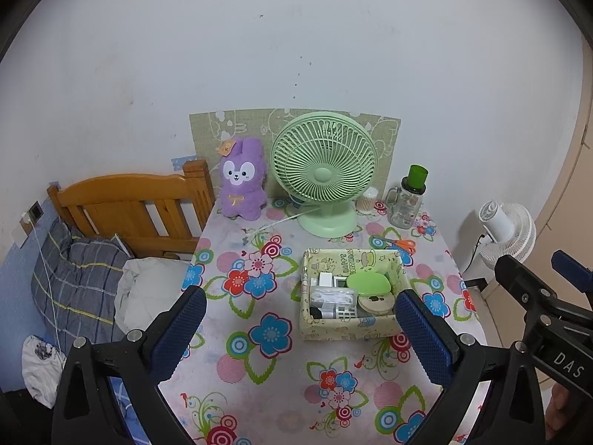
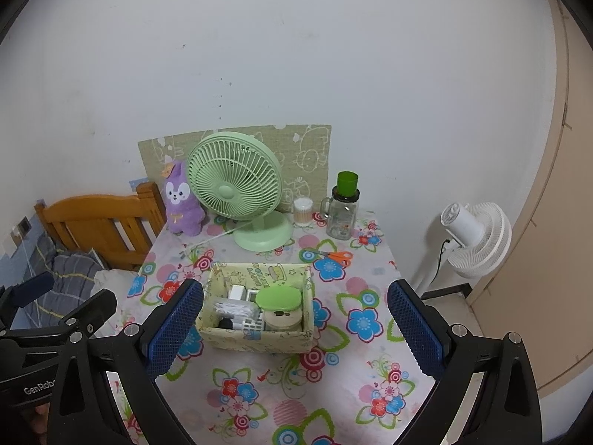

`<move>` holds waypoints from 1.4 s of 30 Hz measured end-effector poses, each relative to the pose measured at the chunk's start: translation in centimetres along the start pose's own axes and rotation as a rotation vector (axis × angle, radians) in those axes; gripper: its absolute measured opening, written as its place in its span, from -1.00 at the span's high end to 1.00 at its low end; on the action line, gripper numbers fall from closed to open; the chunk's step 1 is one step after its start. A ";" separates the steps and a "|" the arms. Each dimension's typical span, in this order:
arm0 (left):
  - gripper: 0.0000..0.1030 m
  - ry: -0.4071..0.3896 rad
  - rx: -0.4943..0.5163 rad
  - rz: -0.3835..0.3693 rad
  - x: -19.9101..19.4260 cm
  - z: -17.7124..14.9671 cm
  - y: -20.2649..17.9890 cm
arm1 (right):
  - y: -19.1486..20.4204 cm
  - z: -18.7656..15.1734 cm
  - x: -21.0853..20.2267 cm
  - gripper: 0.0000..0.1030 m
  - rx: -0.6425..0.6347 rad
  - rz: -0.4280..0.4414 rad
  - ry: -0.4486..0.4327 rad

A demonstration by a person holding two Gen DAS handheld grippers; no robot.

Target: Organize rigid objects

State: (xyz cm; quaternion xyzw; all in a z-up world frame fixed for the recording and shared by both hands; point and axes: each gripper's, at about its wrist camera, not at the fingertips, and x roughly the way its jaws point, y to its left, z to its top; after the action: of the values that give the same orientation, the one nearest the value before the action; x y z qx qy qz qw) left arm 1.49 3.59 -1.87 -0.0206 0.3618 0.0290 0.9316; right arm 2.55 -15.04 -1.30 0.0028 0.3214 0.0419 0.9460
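From the left wrist camera, the left gripper (image 1: pixel 300 328) hangs wide open and empty above the near part of the table (image 1: pixel 259 356), whose flowered cloth runs out of view at the bottom edge. The box (image 1: pixel 348 328) sits between the blue pads, toward the right one, packed with small items: a green oval case (image 1: pixel 368 283) on top, a round cream tin (image 1: pixel 376 302) under it, and white bits too jumbled to name. Behind it stand a green fan (image 1: pixel 324 170), a purple plush rabbit (image 1: pixel 242 181), a glass jar with a green lid (image 1: pixel 407 200) and orange scissors (image 1: pixel 398 243). A wooden bed frame (image 1: pixel 129 207) and rumpled bedding lie left; a white fan (image 1: pixel 507 231) stands on the floor right, partly hidden by the right gripper's body. From the right wrist camera, the right gripper (image 2: pixel 296 328) is likewise spread open, holding nothing, with the box (image 2: pixel 255 339) near its left pad and the plain white wall (image 2: pixel 296 55) behind.
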 end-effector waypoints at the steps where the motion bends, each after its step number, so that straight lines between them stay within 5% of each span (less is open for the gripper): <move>1: -1.00 -0.001 0.002 -0.001 0.0 0.0 0.0 | 0.0 0.0 0.1 -0.96 0.001 -0.001 0.001; 42: -1.00 -0.008 0.026 0.002 -0.6 0.8 -0.6 | -0.6 0.2 -0.5 -0.96 0.019 -0.024 0.008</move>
State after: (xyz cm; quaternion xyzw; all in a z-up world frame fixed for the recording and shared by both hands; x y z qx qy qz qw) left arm 1.65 3.04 -0.84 -0.0078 0.3585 0.0250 0.9332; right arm 2.33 -15.67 -0.83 0.0076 0.3256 0.0275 0.9451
